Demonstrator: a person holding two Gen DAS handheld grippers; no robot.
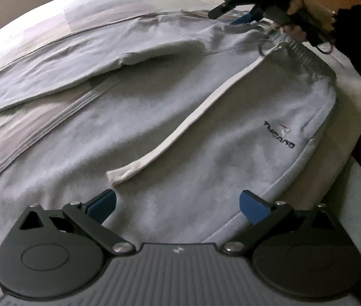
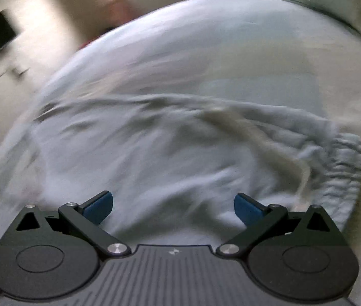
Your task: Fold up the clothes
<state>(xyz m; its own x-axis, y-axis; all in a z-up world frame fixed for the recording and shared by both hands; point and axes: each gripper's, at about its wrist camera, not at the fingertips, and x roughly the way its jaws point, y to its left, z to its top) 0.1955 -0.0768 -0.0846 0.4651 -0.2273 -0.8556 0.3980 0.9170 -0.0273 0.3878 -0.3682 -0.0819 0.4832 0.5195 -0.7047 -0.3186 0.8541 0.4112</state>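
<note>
While the pale grey sweatpants [image 1: 170, 117] lie spread across the bed [image 1: 53, 23], the left gripper [image 1: 177, 206] hangs just above the fabric with its jaws standing wide apart and nothing between the blue pads [image 1: 102, 205]. A white drawstring [image 1: 195, 117] runs from the gathered elastic waistband [image 1: 307, 58] down over the front of the pants, its frayed end lying a little ahead of the left pad. A small dark logo [image 1: 279, 135] sits on the cloth near the right edge of the pants. One leg of the pants lies folded over toward the upper left, above a striped seam. In the left wrist view, the right gripper [image 1: 234, 12] appears at the far end of the garment, near the waistband; from there I cannot tell whether it touches the cloth.

The right wrist view is heavily smeared by motion blur. It shows the right gripper [image 2: 174, 209] with its jaws spread and empty, low over the same grey pants [image 2: 155, 158], with the ribbed waistband [image 2: 343, 168] bunched at the right and the drawstring [image 2: 264, 140] streaking across the cloth. A pillow [image 2: 333, 2] rests at the head of the bed.
</note>
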